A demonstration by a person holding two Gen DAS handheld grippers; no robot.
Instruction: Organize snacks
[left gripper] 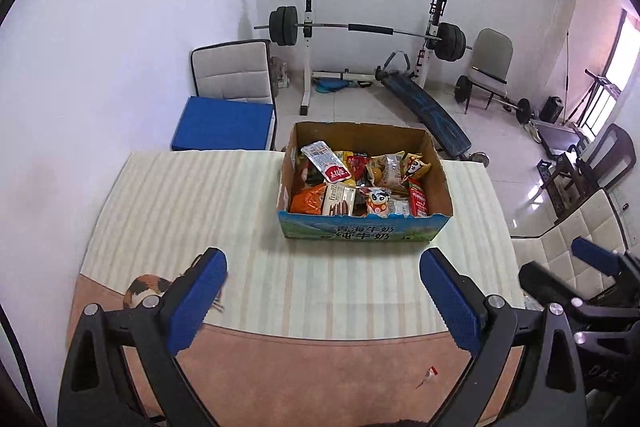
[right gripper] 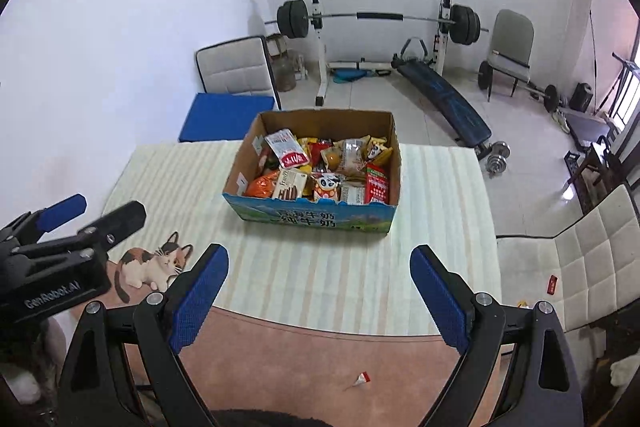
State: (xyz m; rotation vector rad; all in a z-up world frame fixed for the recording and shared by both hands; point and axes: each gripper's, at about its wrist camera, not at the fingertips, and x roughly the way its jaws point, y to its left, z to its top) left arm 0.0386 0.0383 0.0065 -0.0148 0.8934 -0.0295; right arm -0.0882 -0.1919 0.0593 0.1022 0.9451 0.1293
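A cardboard box [left gripper: 362,230] with a blue printed front stands on the striped table mat [left gripper: 192,211]; it also shows in the right wrist view [right gripper: 312,217]. It is full of snack packets [left gripper: 360,183], among them a panda packet [right gripper: 326,187] and a red carton [right gripper: 377,185]. My left gripper [left gripper: 323,263] is open and empty, short of the box. My right gripper [right gripper: 319,259] is open and empty, also short of the box. The left gripper shows at the left of the right wrist view [right gripper: 72,223].
A small red-and-white scrap [right gripper: 362,379] lies on the pink table surface near me. A cat picture [right gripper: 154,263] is on the mat at left. Padded chairs [right gripper: 576,267] stand around the table. A barbell rack [left gripper: 360,31] and bench stand behind.
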